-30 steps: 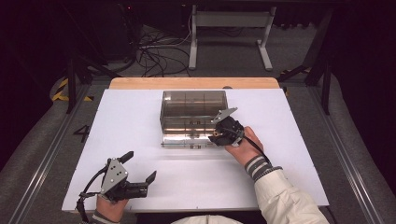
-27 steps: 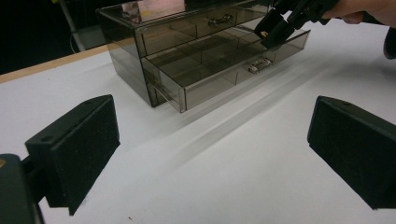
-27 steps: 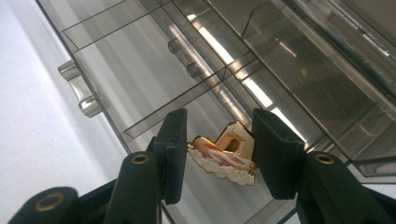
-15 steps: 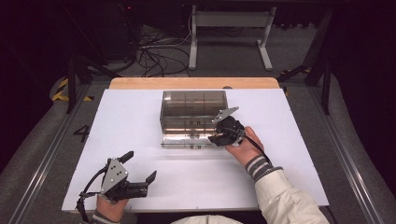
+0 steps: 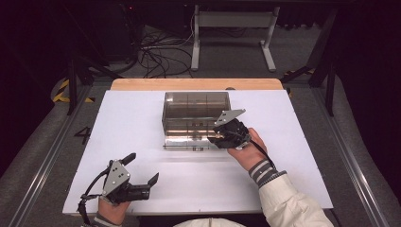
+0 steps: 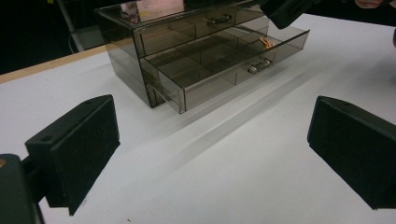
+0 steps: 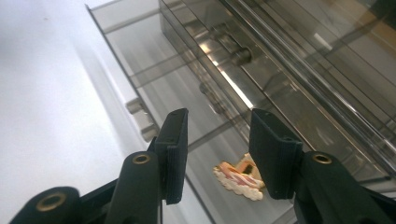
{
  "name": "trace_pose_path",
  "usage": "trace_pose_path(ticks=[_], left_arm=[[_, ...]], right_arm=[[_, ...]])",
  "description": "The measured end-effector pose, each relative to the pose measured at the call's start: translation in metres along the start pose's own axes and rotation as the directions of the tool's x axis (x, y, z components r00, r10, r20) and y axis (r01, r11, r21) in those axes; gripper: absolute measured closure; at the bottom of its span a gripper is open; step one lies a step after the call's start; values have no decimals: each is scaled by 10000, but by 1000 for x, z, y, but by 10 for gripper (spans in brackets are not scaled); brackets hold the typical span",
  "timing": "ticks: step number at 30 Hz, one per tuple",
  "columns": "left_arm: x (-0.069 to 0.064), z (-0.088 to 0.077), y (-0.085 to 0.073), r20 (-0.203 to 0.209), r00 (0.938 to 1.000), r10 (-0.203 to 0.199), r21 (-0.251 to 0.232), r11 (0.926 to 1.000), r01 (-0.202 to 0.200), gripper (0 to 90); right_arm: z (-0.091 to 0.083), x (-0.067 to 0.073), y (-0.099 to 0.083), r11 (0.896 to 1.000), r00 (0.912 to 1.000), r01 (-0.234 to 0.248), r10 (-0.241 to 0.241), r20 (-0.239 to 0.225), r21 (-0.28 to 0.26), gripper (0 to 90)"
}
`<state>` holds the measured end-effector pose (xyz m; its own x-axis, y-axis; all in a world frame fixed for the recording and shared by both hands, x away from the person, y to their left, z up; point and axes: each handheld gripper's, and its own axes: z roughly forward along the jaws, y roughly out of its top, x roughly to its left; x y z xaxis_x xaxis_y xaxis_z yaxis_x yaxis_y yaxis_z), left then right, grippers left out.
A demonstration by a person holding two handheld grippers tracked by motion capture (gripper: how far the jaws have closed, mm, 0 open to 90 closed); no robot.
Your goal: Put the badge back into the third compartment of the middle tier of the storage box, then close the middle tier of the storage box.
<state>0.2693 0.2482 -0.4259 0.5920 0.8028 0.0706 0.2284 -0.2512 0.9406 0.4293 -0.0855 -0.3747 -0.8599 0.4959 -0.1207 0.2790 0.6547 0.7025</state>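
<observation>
Small orange-white piece in the open lower drawer

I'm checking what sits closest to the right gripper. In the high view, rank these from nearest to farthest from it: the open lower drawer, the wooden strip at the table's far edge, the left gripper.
1. Open lower drawer, directly under the right gripper.
2. Wooden strip, beyond the organizer.
3. Left gripper, near-left corner.

Open tongs, smoked drawer box, white table

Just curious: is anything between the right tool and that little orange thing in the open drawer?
No, only air: in the right gripper view the right tool hovers open above the orange thing.
</observation>
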Motion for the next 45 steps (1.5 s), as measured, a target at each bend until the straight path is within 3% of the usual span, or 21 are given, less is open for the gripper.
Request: trace_pose_path(ticks=[7,24,28,34,45], left_arm=[[-1,0,0,-8,10000,0,-21,10000,0,29],[-1,-1,0,-24,10000,-5,-14,10000,5,29],[-1,-1,0,-4,10000,-14,-18,10000,14,29],[-1,0,0,9,10000,14,-7,10000,-14,29],[0,-1,0,-12,10000,40,-4,10000,-40,29]], right_arm=[[-5,9,2,9997,9996,198,-200,-220,-123,590],[-10,25,5,9970,9951,727,-743,-650,-259,806],[-8,29,5,9935,9891,1137,-1130,-949,20,900],[-5,34,5,9883,9834,1478,-1430,-1115,364,900],[9,39,1,9790,9779,1714,-1555,-1399,1100,900]])
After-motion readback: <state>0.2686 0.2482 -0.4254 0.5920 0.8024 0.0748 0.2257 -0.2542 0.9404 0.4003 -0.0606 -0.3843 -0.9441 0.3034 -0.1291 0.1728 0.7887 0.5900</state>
